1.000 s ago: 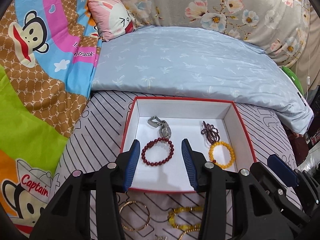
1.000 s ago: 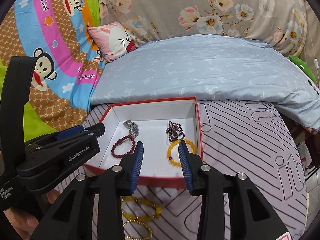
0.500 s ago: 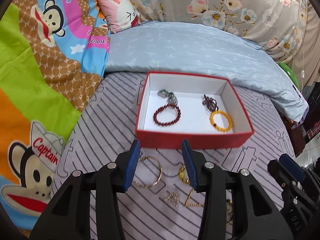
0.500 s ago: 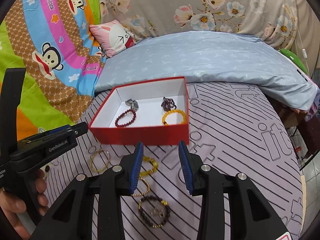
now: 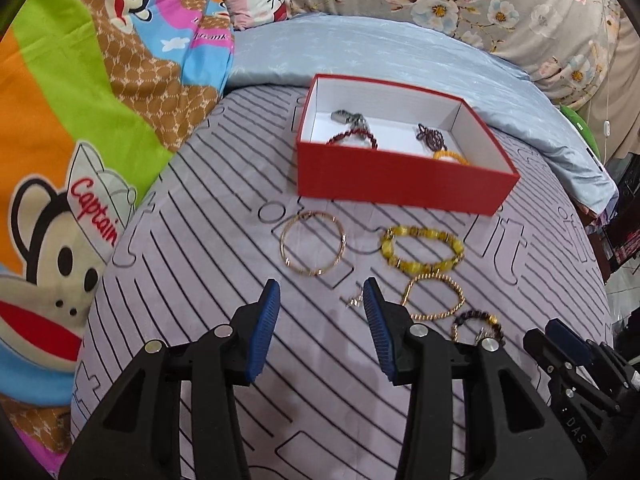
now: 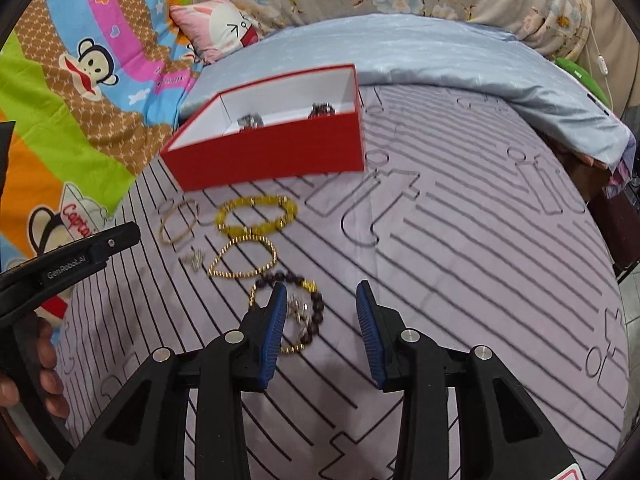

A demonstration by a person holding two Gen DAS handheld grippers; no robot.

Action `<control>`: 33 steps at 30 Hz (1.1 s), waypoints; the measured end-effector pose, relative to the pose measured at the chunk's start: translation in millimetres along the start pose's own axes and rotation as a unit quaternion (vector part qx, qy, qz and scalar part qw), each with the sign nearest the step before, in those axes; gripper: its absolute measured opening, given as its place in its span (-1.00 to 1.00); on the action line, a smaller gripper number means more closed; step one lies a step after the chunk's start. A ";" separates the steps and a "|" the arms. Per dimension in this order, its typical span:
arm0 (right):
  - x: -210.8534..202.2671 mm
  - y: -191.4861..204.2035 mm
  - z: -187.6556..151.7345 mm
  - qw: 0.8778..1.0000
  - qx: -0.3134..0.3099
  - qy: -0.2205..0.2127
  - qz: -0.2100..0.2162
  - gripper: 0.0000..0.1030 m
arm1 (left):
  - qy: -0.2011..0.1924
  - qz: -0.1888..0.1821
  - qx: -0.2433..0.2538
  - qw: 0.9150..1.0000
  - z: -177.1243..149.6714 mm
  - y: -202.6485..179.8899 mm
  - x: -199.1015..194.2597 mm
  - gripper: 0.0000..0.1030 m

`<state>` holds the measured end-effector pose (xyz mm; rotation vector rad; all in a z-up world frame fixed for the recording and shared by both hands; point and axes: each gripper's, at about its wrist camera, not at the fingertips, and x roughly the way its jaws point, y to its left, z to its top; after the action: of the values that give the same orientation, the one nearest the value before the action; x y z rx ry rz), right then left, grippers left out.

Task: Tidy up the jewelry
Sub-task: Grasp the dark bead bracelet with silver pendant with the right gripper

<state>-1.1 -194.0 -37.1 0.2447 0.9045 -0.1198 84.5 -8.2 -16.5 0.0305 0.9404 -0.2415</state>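
A red box (image 5: 404, 184) with a white inside holds a dark red bead bracelet (image 5: 354, 135), a metal piece, a dark beaded piece and a yellow bracelet. It also shows in the right wrist view (image 6: 272, 156). On the striped sheet in front of it lie a thin gold bangle (image 5: 313, 243), a yellow bead bracelet (image 5: 422, 249), a gold chain bracelet (image 5: 434, 295), a small silver charm (image 5: 354, 300) and a dark bead bracelet (image 6: 310, 308). My left gripper (image 5: 320, 320) is open and empty, just short of the bangle. My right gripper (image 6: 322, 320) is open and empty, over the dark bead bracelet.
The bed has a lilac striped sheet (image 6: 480, 260). A light blue quilt (image 5: 380, 52) lies behind the box. A bright cartoon blanket (image 5: 80, 140) covers the left side. The bed edge drops off at the right (image 6: 616, 208).
Both grippers have drawn back from above the box toward me and lower. The loose jewelry on the sheet has come into view. Both grippers stayed open.
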 end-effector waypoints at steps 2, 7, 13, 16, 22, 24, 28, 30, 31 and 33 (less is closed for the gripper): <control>4.2 -0.6 -7.7 1.000 -0.001 0.008 -0.002 -0.34 | 0.003 0.002 0.000 1.000 -7.8 2.3 1.6 -0.19; 12.4 -1.0 -13.8 1.000 0.002 0.019 -0.005 -0.48 | 0.014 0.001 -0.001 1.000 -25.7 5.4 6.6 -0.19; 21.1 2.2 -14.3 1.000 -0.002 0.025 -0.004 -0.59 | 0.025 -0.001 0.000 1.000 -38.1 4.1 9.4 -0.19; 24.6 4.4 -14.7 1.000 -0.005 0.025 -0.002 -0.65 | 0.028 -0.002 0.002 1.000 -41.4 3.9 10.5 -0.19; 28.7 7.0 -13.7 1.000 -0.014 0.021 -0.007 -0.79 | 0.036 -0.003 -0.001 0.999 -45.7 5.3 13.4 -0.19; 29.4 7.0 -13.1 1.000 -0.015 0.019 -0.006 -0.79 | 0.037 -0.004 -0.001 0.999 -46.5 4.5 13.9 -0.19; 29.6 6.4 -12.3 1.000 -0.013 0.021 -0.004 -0.80 | 0.038 -0.005 -0.003 0.999 -47.5 4.8 14.3 -0.19; 28.5 4.2 -11.8 1.000 -0.004 0.022 0.005 -0.81 | 0.039 -0.006 -0.007 0.999 -47.2 6.2 15.3 -0.19; 27.5 3.6 -12.2 1.000 0.000 0.023 0.010 -0.81 | 0.039 -0.006 -0.009 0.999 -47.2 7.3 15.5 -0.19; 24.5 2.8 -10.9 0.999 0.009 0.022 0.023 -0.89 | 0.040 -0.005 -0.012 0.999 -47.0 9.4 16.1 -0.19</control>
<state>6.2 -188.4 -62.4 0.2853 0.9408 -0.0810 58.2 4.0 -58.0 0.0132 1.0231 -0.2387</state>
